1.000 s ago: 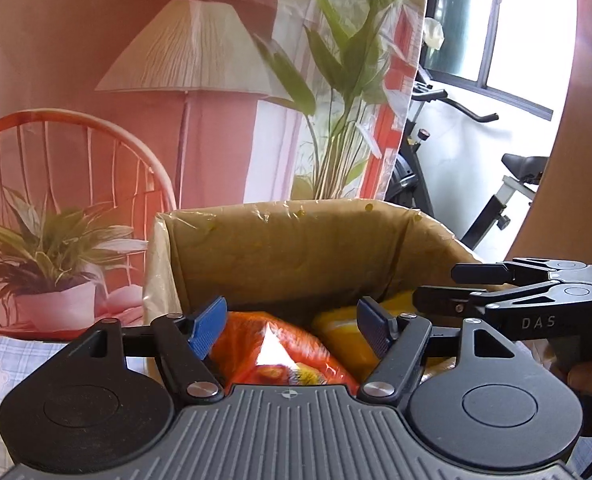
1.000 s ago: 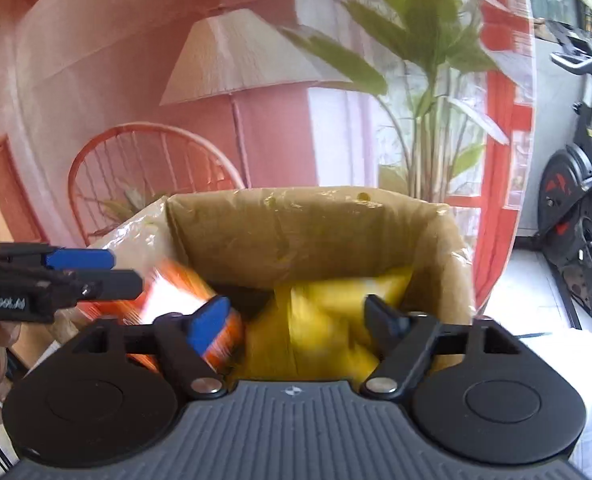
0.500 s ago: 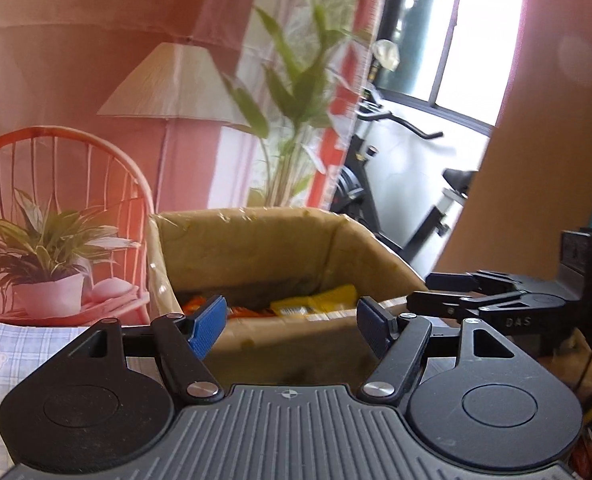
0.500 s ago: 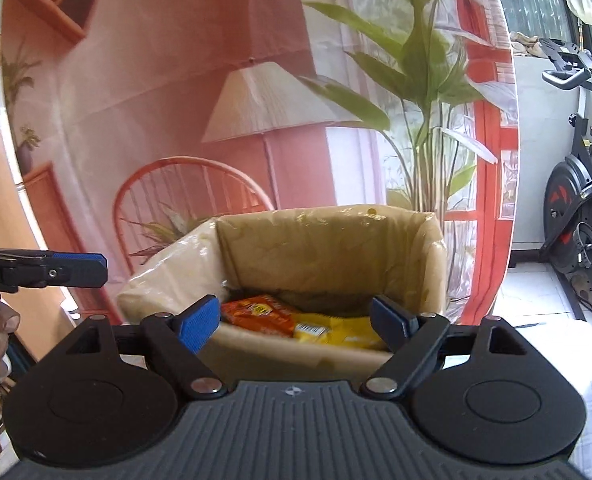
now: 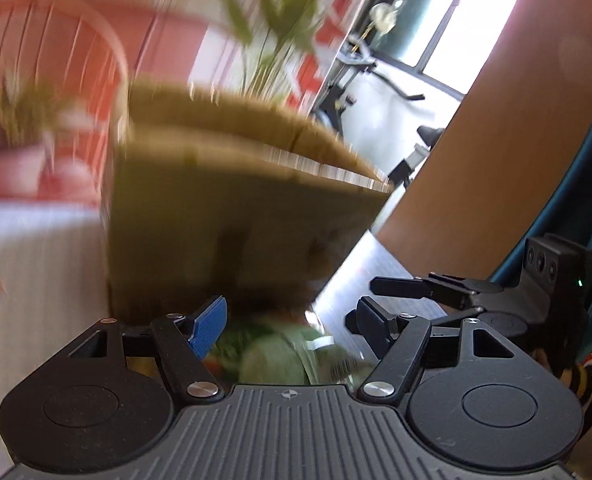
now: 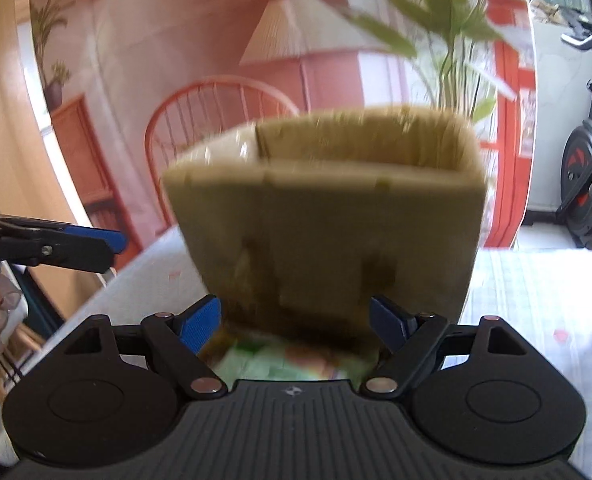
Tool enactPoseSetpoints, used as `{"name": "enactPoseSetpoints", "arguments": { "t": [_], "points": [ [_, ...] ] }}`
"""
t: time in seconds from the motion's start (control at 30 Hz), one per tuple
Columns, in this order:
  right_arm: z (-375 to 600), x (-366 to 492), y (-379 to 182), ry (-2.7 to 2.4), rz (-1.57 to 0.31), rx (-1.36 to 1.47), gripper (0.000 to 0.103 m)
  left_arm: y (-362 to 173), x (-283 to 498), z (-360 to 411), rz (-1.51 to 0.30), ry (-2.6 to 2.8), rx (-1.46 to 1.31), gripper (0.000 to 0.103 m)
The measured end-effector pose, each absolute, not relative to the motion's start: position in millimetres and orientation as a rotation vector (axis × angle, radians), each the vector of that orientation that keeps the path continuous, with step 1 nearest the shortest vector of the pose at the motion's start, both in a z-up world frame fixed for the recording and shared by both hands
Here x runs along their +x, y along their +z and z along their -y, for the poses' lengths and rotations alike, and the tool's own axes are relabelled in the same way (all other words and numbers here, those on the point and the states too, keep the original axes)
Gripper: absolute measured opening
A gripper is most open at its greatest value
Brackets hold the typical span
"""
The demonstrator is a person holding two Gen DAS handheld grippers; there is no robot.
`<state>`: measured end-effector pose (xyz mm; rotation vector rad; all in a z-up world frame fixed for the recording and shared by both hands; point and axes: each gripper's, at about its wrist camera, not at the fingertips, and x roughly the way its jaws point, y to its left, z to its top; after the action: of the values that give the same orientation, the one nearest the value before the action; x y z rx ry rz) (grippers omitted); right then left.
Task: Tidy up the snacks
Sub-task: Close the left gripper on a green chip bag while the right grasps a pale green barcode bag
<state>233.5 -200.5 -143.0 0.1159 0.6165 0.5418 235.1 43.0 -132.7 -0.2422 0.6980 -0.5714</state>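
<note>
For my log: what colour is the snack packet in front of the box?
Light green packet, clearest in the right wrist view.

cardboard box (image 5: 232, 216): motion-blurred, contents hidden | green packet (image 6: 292, 364): blurred, partly hidden behind claw body

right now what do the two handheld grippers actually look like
Both are black plastic: a ribbed body with two round discs and silver pivot bolts. The left gripper and right gripper each carry blue ribbed finger pads. A small compass-like mark sits at the centre of each body. No cables or sleeves visible.

Right claw (image 6: 296, 320) spread wide; green packet (image 6: 292, 364) below, cardboard box (image 6: 327, 216) ahead.
</note>
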Motion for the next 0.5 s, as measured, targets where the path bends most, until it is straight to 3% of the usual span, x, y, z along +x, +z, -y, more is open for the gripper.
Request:
{"name": "enactPoseSetpoints", "arguments": {
  "t": [0.5],
  "points": [
    [189,228,-195,0.593,-0.749,0.067,0.069,-201,263,-29,-0.858,-0.576,-0.333,0.073]
  ]
}}
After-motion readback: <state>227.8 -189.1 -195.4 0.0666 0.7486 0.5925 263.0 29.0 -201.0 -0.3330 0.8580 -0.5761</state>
